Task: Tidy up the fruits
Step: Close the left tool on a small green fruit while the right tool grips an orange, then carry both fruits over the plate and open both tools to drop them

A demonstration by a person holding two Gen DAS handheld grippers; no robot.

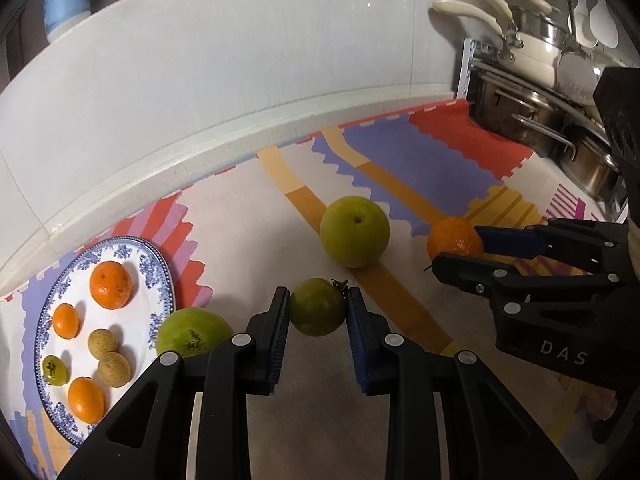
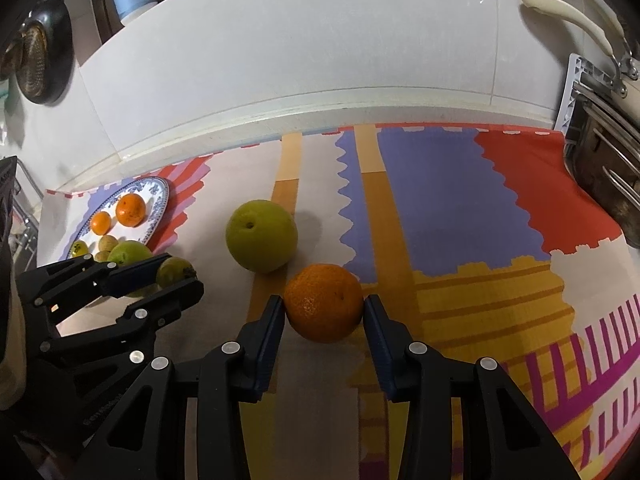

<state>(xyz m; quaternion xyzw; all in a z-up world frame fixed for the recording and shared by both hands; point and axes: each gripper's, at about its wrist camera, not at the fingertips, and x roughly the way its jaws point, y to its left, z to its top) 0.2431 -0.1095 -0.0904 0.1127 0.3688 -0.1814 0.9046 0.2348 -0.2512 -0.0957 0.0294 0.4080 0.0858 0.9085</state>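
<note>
The left claw [image 1: 318, 312] grips a small green fruit [image 1: 317, 307] between its pads, with the blue-patterned plate [image 1: 160, 272] of gathered fruit off to its left, likely its destination. The right claw [image 2: 324, 312] clamps an orange [image 2: 324, 302]; a large green pear [image 2: 261, 235] sits loose on the table just ahead-left of it.

Spread over the counter: a mat [image 2: 440, 208], back edge against the wall. At the mat's left end, a plate [image 1: 160, 268] bearing seven small fruits. Just beside the plate's right rim, a pear [image 1: 192, 332] on the mat. Right of that, a small round fruit [image 1: 317, 306] between the left gripper [image 1: 318, 310] fingers. Behind it, mid-mat, a large pear [image 1: 354, 231]. Right of that, an orange [image 2: 324, 302] between the right gripper [image 2: 325, 312] fingers. Beyond the mat's right end, stacked pots [image 1: 540, 80].
</note>
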